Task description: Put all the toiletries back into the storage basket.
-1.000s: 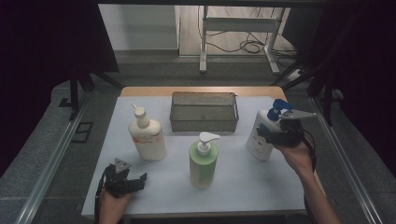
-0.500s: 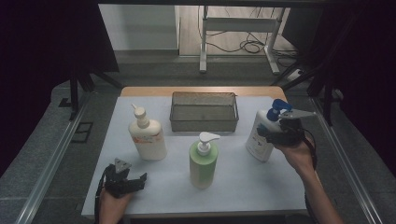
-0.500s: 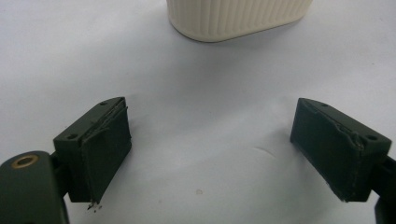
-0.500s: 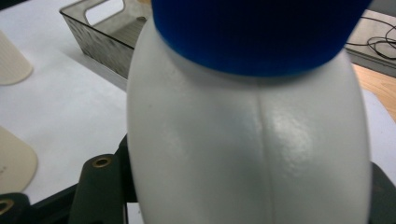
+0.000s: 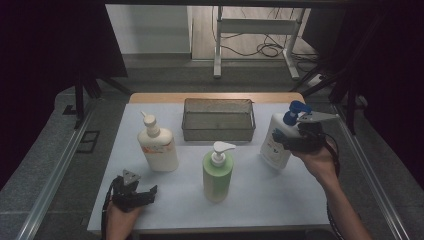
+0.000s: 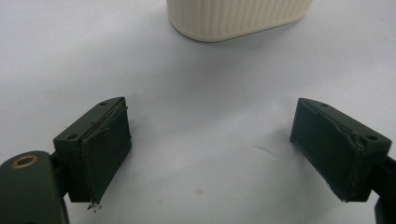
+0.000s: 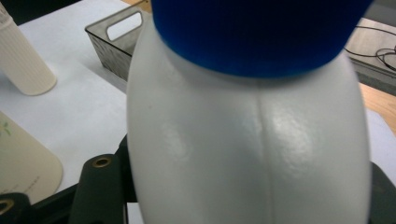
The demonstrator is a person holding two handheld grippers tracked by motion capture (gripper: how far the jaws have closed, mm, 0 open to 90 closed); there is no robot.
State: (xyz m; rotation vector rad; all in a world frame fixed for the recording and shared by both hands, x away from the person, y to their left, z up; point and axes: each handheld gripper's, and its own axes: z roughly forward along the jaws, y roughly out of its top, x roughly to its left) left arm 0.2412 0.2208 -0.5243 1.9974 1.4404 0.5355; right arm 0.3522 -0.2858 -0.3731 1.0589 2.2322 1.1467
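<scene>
Right of the mesh basket [image 5: 218, 120], just beside its right end, stands the white bottle with the blue pump cap [image 5: 278, 140], upright on the white table sheet [image 5: 260, 195]. I have my right gripper [image 5: 287, 142] around its body from the right side; in the right gripper view the bottle [image 7: 243, 140] sits between my two jaws, one black jaw showing at each flank. The pad faces are hidden behind the bottle wall, so I read it as a pinch on the bottle at a middling spread, bottle base on the sheet as far as I can tell.

Front of the basket, near its middle, stands the green pump bottle [image 5: 218, 172], well apart from my right gripper. Front-left of the basket stands the cream pump bottle [image 5: 157, 147], upright.

Far front-left of the basket, near the table's front edge, my left gripper [image 5: 145, 192] rests low over the sheet. Its jaws stand spread wide with bare sheet between them and nothing touching the pads [image 6: 105, 154]; the ribbed base of the cream bottle [image 6: 238, 18] lies ahead, apart from it.
</scene>
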